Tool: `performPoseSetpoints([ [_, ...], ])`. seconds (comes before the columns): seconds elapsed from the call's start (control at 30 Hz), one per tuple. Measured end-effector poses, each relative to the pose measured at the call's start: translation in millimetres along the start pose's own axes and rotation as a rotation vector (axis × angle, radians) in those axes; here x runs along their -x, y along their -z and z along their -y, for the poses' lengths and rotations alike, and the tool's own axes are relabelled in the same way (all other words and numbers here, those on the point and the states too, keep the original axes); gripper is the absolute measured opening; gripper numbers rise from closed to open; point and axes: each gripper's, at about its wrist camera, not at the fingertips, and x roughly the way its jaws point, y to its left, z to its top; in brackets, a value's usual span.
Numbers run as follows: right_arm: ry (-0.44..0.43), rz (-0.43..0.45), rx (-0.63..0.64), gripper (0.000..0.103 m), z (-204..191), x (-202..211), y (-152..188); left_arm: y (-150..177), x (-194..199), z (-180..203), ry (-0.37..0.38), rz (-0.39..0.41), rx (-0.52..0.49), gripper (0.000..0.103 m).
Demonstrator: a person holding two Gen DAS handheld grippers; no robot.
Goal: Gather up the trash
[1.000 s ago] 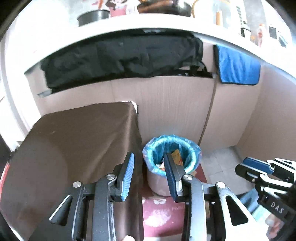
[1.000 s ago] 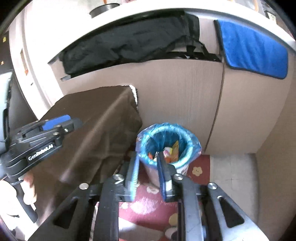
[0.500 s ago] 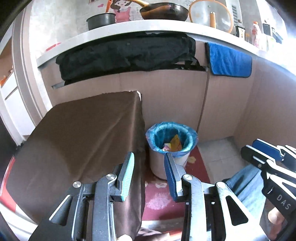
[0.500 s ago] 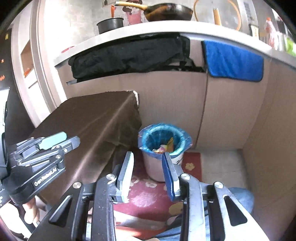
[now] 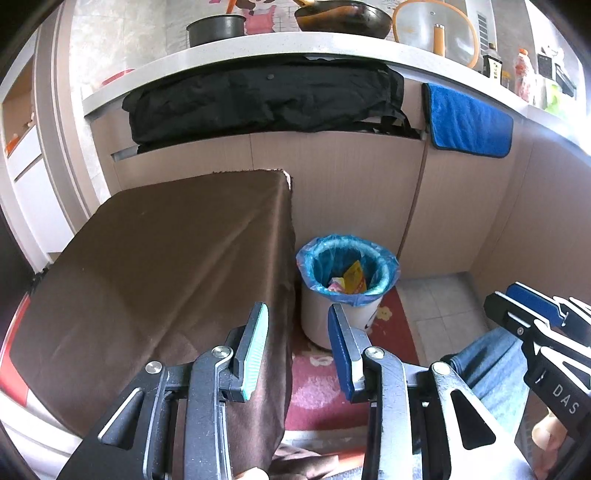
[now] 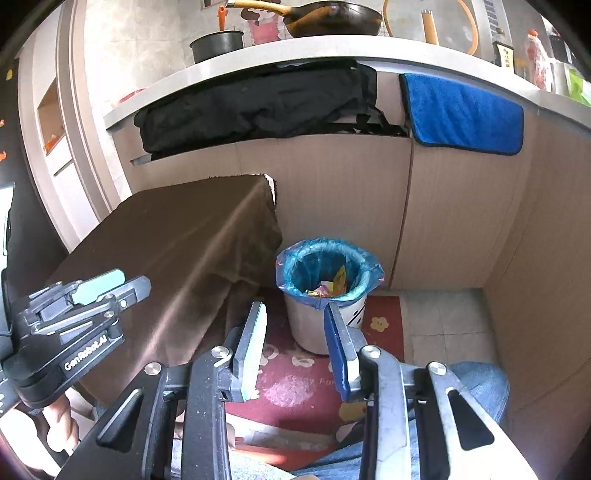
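Blue-lined bin [image 5: 347, 284] holds wrappers [image 5: 349, 282] (yellow, pink); left hand-held gripper [image 5: 299, 347], right hand-held gripper [image 6: 295, 347] spread, empty

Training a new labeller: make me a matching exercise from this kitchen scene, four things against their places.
Things:
1. bin
2. blue towel
3. wok
4. red mat

Places:
A. on the countertop
B. hanging on the cabinet front
C. on the floor beside the brown-draped table
D. flat on the floor under the bin

Pairs: 1-C, 2-B, 3-A, 4-D
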Motion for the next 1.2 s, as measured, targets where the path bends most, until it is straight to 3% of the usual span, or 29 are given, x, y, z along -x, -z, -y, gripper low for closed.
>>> performPoseSetpoints([
  [1.2,-0.007,-0.036,0.015,0.030,-2,-7,1,5,-6,-11,0.018,-0.051,0.012,0.035],
])
